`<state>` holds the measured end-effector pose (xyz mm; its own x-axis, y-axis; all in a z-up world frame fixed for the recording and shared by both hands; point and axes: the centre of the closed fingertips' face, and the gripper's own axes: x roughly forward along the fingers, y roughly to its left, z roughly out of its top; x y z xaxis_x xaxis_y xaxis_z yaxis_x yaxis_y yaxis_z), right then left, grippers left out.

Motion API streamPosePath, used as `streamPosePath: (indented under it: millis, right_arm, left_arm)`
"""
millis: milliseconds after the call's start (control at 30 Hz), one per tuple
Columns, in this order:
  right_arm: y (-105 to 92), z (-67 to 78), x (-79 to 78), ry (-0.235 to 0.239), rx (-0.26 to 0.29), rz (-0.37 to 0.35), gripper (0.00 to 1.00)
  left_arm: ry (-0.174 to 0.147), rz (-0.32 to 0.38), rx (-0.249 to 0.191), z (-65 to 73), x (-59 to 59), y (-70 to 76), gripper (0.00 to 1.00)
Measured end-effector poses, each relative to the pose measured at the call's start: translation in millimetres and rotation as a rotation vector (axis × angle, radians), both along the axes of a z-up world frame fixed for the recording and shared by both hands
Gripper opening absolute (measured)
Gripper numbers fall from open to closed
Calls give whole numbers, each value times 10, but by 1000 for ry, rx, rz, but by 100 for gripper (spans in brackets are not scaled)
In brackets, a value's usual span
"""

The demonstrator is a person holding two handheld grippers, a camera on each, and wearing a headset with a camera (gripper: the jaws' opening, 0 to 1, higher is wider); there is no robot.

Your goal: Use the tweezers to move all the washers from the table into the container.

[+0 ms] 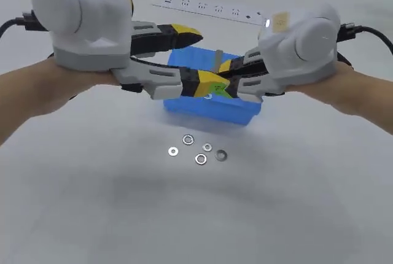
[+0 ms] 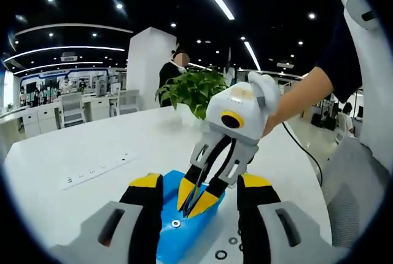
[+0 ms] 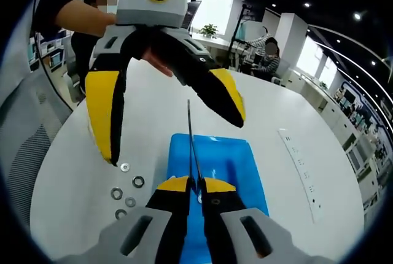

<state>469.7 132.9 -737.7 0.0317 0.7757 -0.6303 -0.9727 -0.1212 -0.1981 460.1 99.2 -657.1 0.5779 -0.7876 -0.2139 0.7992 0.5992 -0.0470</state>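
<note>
Lying beside container (image 1: pixel 212 109), washers (image 1: pixel 198 151) apart from tweezers (image 3: pixel 191 144) in right tool (image 3: pixel 195 185).

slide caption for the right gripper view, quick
Right hand-held gripper clamps tweezers over the blue container, five washers on the table beside it.

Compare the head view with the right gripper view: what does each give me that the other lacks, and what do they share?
Head view: the person's left hand and right hand wrapped around the white gripper bodies, with the right gripper seen from outside.
Right gripper view: the tweezers as a thin blade clamped in the right gripper's shut jaws, and a person at a desk far behind.
Shared: the left gripper, jaws open; the blue container; five washers on the table; the power strip.
</note>
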Motion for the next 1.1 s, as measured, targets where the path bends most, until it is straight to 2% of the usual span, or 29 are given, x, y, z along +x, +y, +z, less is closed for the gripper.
streamPosePath:
  millis: [167,200,233,300,433,533,600,667,800,900,933,967,1000,1100]
  right_arm:
    - [35,57,10,-7,12,5,8]
    - [39,65,10,-5,15,4,8]
    - [49,80,10,-1,24,2,8]
    - [59,97,-6,3,33,13,8]
    - [55,96,-20,3,30,23,8]
    - [48,97,-33,8,31,26,8]
    - [44,99,-43,9,32,29,8]
    - [42,98,-54,11,30,34,8]
    - [42,99,-69,13,29,41,8]
    - [35,104,-69,14,28,40,8]
    - [34,118,-70,18,33,39,8]
    - [34,130,-66,18,36,36,8]
    - [32,138,-66,16,36,39,8]
    - [19,140,-67,4,29,44,8]
  left_arm:
    - [-1,-43,32,-27,-35,-42,34]
    - [1,-44,26,-19,-40,-35,30]
    - [8,-42,-6,16,-30,-32,26]
    - [8,-40,-13,34,-24,-18,26]
    - [-7,-51,29,22,-30,-10,19]
    - [-19,-69,12,60,-43,-17,16]
    - [-29,-80,47,36,-59,-34,13]
    - [-36,-95,60,30,-74,-51,11]
    - [-65,-114,83,34,-65,-46,9]
    - [-104,-119,112,42,-55,-30,7]
    - [-186,-115,166,72,-22,-7,7]
    - [-155,-127,145,61,-61,-26,6]
    - [-146,-125,140,69,-53,-24,6]
    - [-161,-142,156,64,-52,-22,5]
